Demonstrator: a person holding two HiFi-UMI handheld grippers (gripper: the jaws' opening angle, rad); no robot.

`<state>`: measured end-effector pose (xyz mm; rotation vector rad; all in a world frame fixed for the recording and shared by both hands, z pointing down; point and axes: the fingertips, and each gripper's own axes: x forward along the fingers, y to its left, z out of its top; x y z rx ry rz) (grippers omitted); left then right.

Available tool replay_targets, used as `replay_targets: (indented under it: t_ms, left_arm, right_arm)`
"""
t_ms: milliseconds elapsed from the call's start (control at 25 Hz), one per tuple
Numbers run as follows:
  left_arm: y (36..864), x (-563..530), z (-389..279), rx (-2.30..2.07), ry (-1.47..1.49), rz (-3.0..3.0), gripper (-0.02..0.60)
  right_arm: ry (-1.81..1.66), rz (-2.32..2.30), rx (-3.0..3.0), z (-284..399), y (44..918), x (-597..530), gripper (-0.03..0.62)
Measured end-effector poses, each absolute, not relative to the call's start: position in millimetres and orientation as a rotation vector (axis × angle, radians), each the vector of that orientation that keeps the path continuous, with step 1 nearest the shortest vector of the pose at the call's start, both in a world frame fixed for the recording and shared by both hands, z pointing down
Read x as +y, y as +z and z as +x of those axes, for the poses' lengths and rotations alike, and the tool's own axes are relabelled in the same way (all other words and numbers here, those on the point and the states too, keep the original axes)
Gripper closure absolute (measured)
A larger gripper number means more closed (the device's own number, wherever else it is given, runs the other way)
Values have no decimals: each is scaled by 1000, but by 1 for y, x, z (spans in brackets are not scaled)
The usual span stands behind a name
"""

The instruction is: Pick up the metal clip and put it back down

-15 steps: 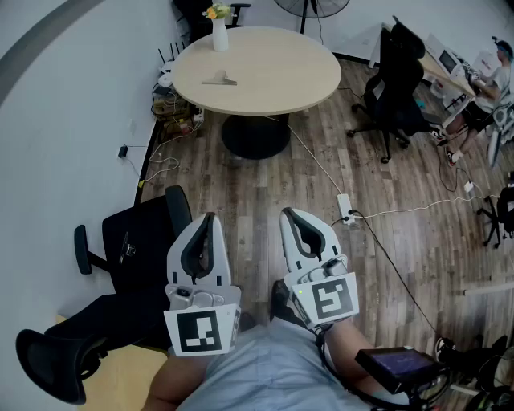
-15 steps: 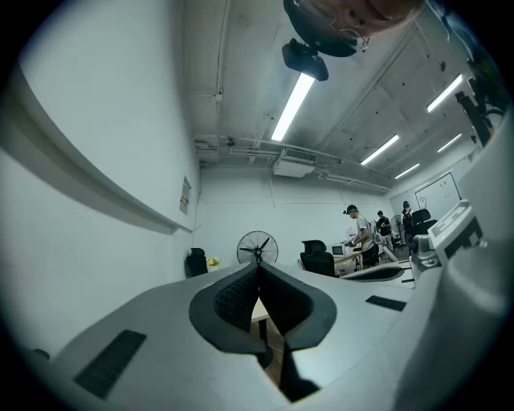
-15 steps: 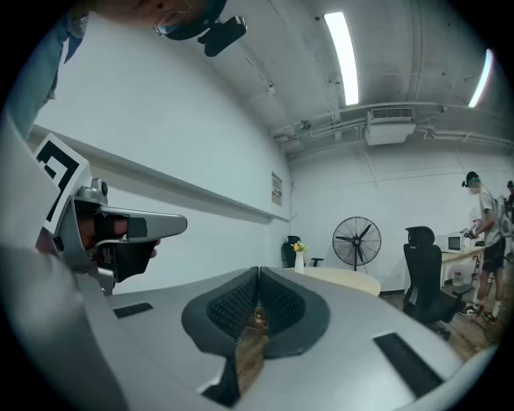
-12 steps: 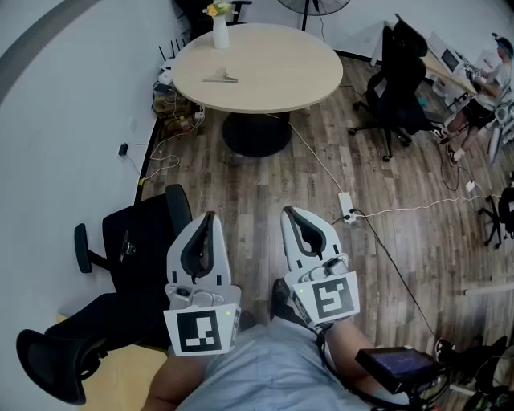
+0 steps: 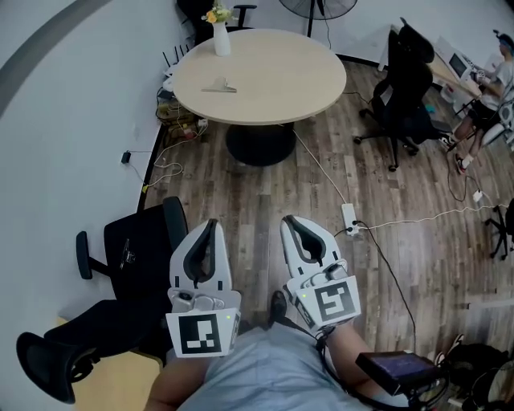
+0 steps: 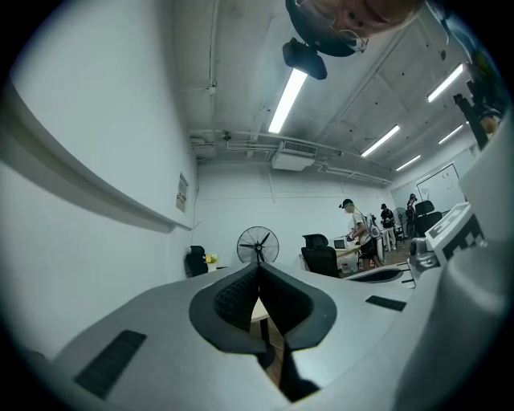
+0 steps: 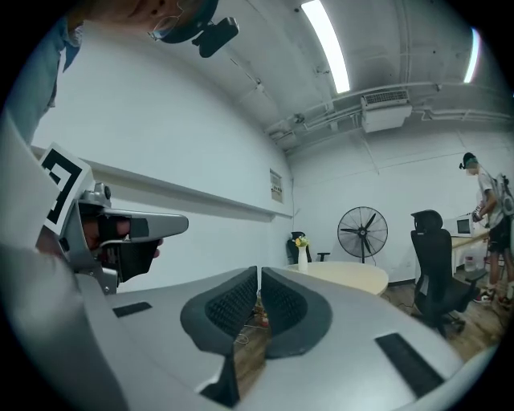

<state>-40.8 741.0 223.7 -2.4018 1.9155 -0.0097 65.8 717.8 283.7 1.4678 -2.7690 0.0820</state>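
The round table [image 5: 281, 72] drifts nearer, metal clip [image 5: 219, 86] untouched, while left gripper [image 5: 210, 225] and right gripper [image 5: 290, 221] ride closed and empty, well short.

I find the table [image 5: 281, 72] well ahead of me. On it, the clip [image 5: 218, 87] lies near the left edge, with the vase [image 5: 221, 40] behind it at the far edge. A chair [image 5: 132, 249] stands at my left, a second chair [image 5: 405, 88] right of the table, and a fan [image 5: 317, 6] behind the table.
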Motion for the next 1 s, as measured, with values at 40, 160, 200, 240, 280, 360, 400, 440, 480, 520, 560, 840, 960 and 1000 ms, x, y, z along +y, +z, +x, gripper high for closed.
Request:
replay_targets:
  t_ms: [40,160,200,240,280,360,400,440,480,520,560,840,960,1000]
  left_arm:
    - [223,737,-34,1918,-16,-2394,563]
    - [219,726,-16,1921,-38,-2358,563]
    - [219,723,-11,1926,-44,-2351,563]
    - [220,719,-8,1930,-54,-2344,563]
    - [221,715,-6,1933,-66,-2337,563]
    - [224,704,-4,1951,-77,-2334,563]
    - [226,699,-3,1966,-74,-2340,563]
    - [229,693,-4,1979,-69,-2344,563]
    - [232,686,-5,1988,-67,-2346,563]
    - [235,679,-8,1997,-67,-2347,563]
    - [240,670,-12,2009,-71,-2348,563]
    - [271,571,-57,2093,-116,-2341,563]
    - [278,524,-75,2110,-110,-2366,563]
    - [279,509,-83,2110,-107,-2370,563]
  right_arm:
    - [86,1471,-2768,74,284,712,545]
    - [106,1486,-2767,99,287,694,545]
    - [109,1485,-2765,105,288,688,545]
    - [111,1482,-2764,110,289,682,545]
    - [115,1481,-2764,114,289,676,545]
    - [125,1474,-2769,117,291,664,545]
    - [131,1468,-2772,118,293,658,545]
    - [138,1460,-2772,117,296,652,545]
    - [143,1450,-2771,115,300,645,545]
    - [150,1438,-2767,112,304,637,545]
    - [158,1427,-2762,108,309,629,545]
    - [192,1352,-2738,68,336,532,545]
    - [201,1336,-2726,48,342,487,545]
    - [201,1332,-2724,40,343,472,545]
